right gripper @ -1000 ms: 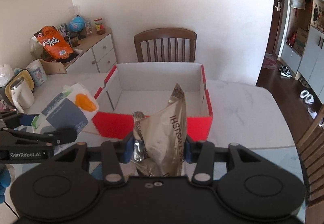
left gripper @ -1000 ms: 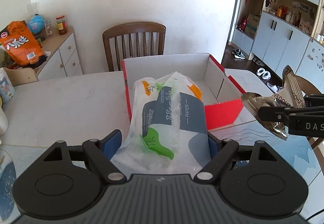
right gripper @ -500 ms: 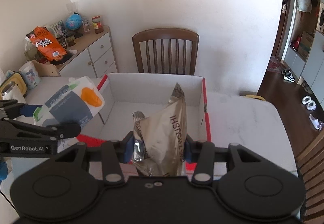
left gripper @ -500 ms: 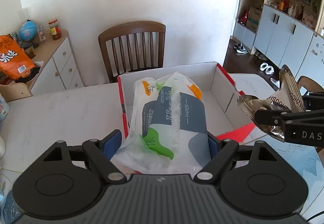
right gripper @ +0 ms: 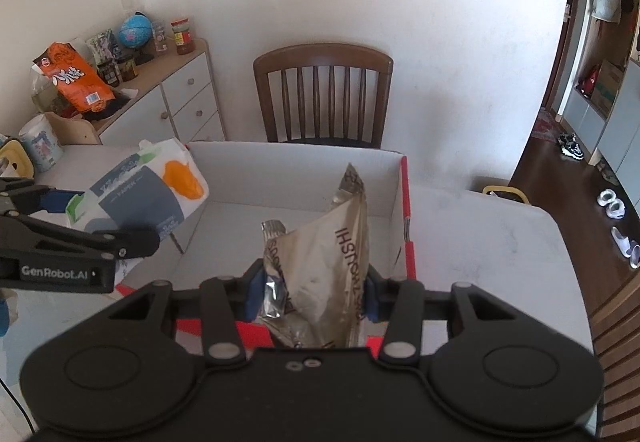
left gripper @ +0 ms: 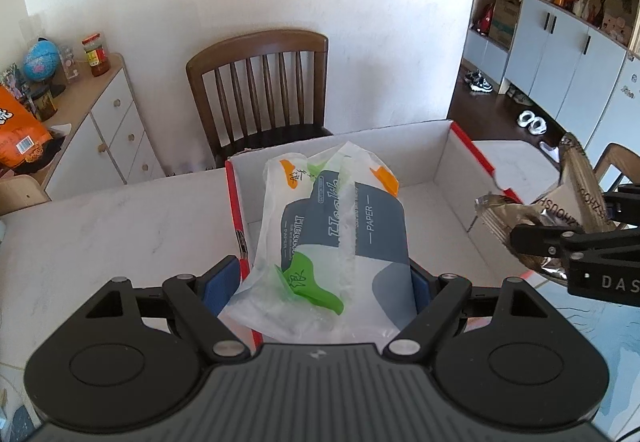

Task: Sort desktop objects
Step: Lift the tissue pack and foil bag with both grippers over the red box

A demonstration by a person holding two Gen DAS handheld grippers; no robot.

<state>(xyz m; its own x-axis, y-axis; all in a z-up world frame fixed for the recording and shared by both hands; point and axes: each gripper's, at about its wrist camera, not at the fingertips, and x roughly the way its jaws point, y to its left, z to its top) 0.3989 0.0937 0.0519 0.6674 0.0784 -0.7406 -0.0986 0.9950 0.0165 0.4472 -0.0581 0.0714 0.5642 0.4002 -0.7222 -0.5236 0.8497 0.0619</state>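
Observation:
My left gripper (left gripper: 320,282) is shut on a white, grey and green tissue pack (left gripper: 332,230), held over the left part of the red-edged cardboard box (left gripper: 436,158). In the right wrist view the same tissue pack (right gripper: 148,190) hangs at the box's left wall. My right gripper (right gripper: 312,294) is shut on a crinkled beige and silver snack bag (right gripper: 328,262), held over the box (right gripper: 296,170) near its right wall. From the left wrist view that snack bag (left gripper: 560,206) shows at the right edge.
A wooden chair (right gripper: 324,94) stands behind the white marble table (right gripper: 480,234). At the left a sideboard (right gripper: 176,82) carries an orange bag (right gripper: 72,82), a globe and jars. A kettle and a paper roll (right gripper: 40,146) stand at the table's left end.
Both grippers have moved forward with their loads, from in front of the box's red front wall to over its inside. Neither grip has altered.

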